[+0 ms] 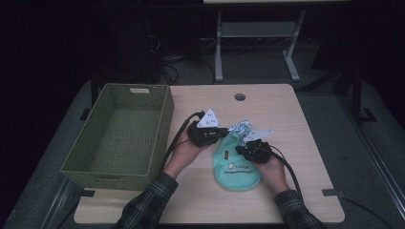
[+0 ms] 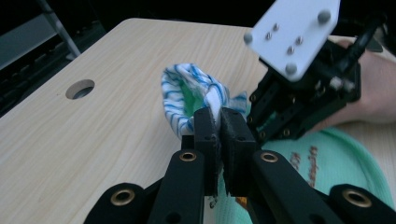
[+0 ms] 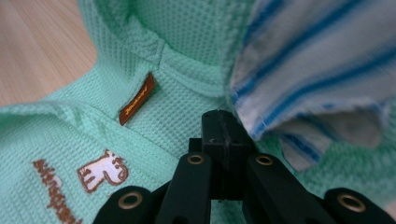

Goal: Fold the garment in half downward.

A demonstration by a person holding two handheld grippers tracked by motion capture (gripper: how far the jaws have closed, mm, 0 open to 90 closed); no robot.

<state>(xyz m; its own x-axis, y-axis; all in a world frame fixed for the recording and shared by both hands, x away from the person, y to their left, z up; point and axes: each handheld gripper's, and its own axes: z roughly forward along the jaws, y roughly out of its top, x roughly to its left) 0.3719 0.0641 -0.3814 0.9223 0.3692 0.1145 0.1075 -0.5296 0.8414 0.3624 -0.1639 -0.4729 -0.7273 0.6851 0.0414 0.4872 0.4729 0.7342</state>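
Note:
A mint green waffle-knit cloth (image 1: 236,167) with a brown tag (image 3: 137,99) and a white embroidered figure lies on the wooden table (image 1: 286,114). Its blue-and-white striped lining (image 2: 184,100) stands up at the far end. My left gripper (image 2: 219,122) is shut on an edge of that striped lining (image 1: 240,127), coming in from the left (image 1: 223,133). My right gripper (image 3: 225,127) has its jaws shut together, tips against the mint cloth (image 3: 177,70) just beside the striped fabric (image 3: 317,60). I cannot tell whether any cloth is pinched there. In the high view the right gripper (image 1: 244,150) sits over the cloth's middle.
A green woven basket (image 1: 165,114) stands on the table's left side. A round cable hole (image 1: 239,97) sits near the far edge. Bare wood lies right of the cloth and along the front edge. A metal stand (image 1: 218,52) is on the floor beyond.

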